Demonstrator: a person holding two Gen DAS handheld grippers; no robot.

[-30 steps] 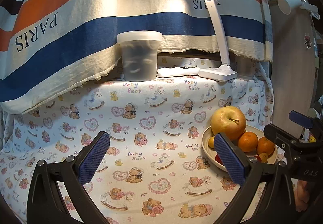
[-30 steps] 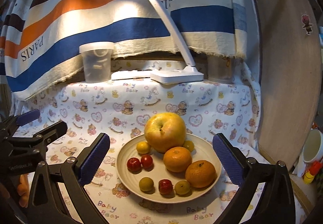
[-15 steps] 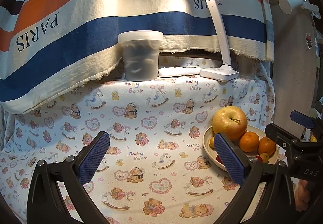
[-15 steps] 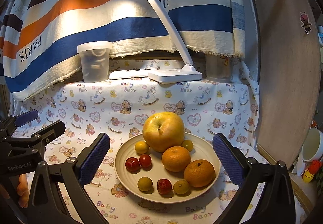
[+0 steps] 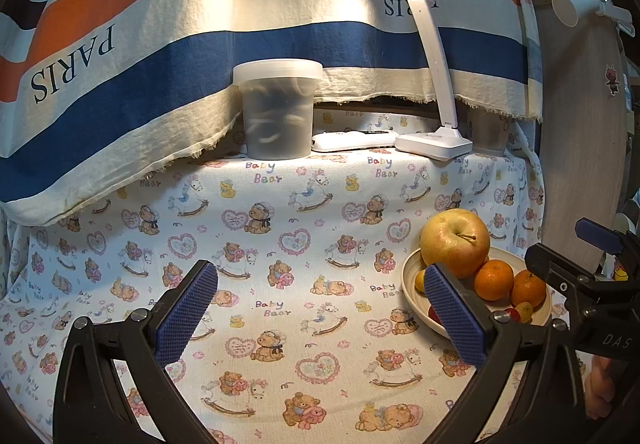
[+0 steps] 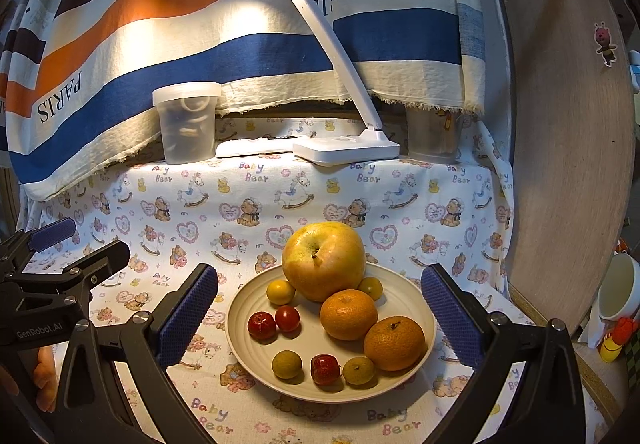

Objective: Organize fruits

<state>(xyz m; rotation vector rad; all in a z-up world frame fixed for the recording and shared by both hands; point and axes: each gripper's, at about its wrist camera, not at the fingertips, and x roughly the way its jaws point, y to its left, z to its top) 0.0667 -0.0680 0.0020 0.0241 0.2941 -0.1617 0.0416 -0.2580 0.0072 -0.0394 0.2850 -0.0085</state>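
Both grippers spreading wide, holding nothing: right gripper (image 6: 319, 318) hovering around the plate (image 6: 256, 354) of fruit on the bench, left gripper (image 5: 320, 310) hanging beside it over bare cloth (image 5: 280, 244).

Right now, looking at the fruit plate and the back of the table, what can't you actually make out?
- Left wrist view: the near left of the plate and its small fruits, hidden by the left hand-held gripper finger.
- Both views: contents of the lidded tub, blurred by frosted plastic.
- Right wrist view: second container, top hidden by the striped cloth.
- Right wrist view: mug, cut off by the edge.
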